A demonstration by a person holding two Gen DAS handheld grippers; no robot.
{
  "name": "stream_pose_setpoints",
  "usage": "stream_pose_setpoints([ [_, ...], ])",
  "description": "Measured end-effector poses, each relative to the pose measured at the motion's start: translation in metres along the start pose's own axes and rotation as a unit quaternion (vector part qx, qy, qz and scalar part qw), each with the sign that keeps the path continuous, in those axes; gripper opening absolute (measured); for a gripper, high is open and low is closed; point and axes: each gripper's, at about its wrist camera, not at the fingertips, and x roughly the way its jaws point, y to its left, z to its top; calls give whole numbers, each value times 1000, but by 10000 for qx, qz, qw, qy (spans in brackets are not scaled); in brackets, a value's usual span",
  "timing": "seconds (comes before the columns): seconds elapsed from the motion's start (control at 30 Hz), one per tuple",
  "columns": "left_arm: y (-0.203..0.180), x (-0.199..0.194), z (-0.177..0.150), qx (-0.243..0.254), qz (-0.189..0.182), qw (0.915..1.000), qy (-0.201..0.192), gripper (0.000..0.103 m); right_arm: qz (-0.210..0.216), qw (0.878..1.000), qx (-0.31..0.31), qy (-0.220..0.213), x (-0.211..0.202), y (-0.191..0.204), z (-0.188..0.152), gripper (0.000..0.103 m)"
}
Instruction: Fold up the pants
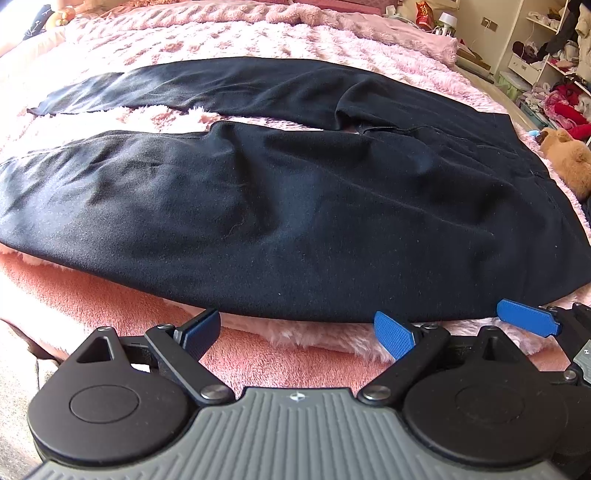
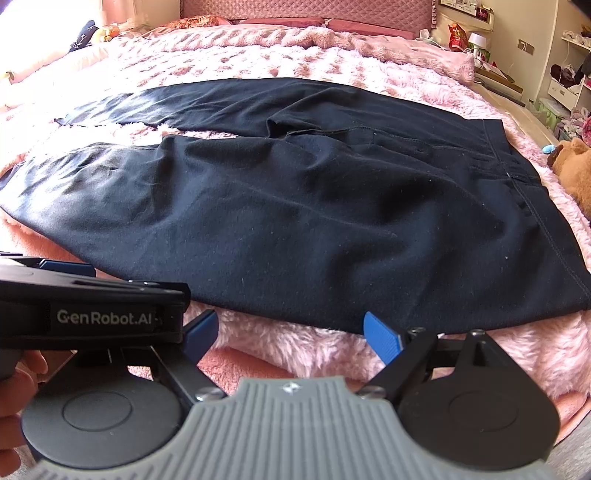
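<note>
Black pants (image 1: 295, 206) lie spread flat on a fluffy pink blanket (image 1: 258, 37), legs running to the left and apart, waistband at the right. They also show in the right wrist view (image 2: 314, 214). My left gripper (image 1: 299, 332) is open and empty, just short of the near edge of the closer leg. My right gripper (image 2: 291, 332) is open and empty, at the same near edge, closer to the waistband. One blue finger of the right gripper (image 1: 524, 317) shows in the left wrist view. The left gripper's black body (image 2: 92, 306) shows at the left of the right wrist view.
A brown plush toy (image 1: 569, 158) lies on the bed beside the waistband, also seen in the right wrist view (image 2: 572, 166). Cluttered shelves (image 1: 554, 55) stand past the bed at the right. A pink headboard (image 2: 306, 11) and pillows are at the far side.
</note>
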Motion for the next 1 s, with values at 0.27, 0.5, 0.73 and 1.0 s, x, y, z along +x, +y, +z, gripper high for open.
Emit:
stream_pose_setpoints([
  [0.27, 1, 2, 1, -70, -24, 10000, 65, 103, 11, 10000, 22, 20, 1, -1, 0, 82],
  [0.5, 2, 5, 0, -95, 6, 9999, 109, 103, 2, 10000, -16, 17, 1, 0, 0, 82],
  [0.73, 2, 5, -2, -69, 29, 9999, 114, 103, -16, 10000, -87, 1, 1, 1, -2, 82],
  [1.0, 2, 7, -2, -80, 66, 9998, 178, 103, -47, 9999, -156, -9, 1, 3, -3, 82],
])
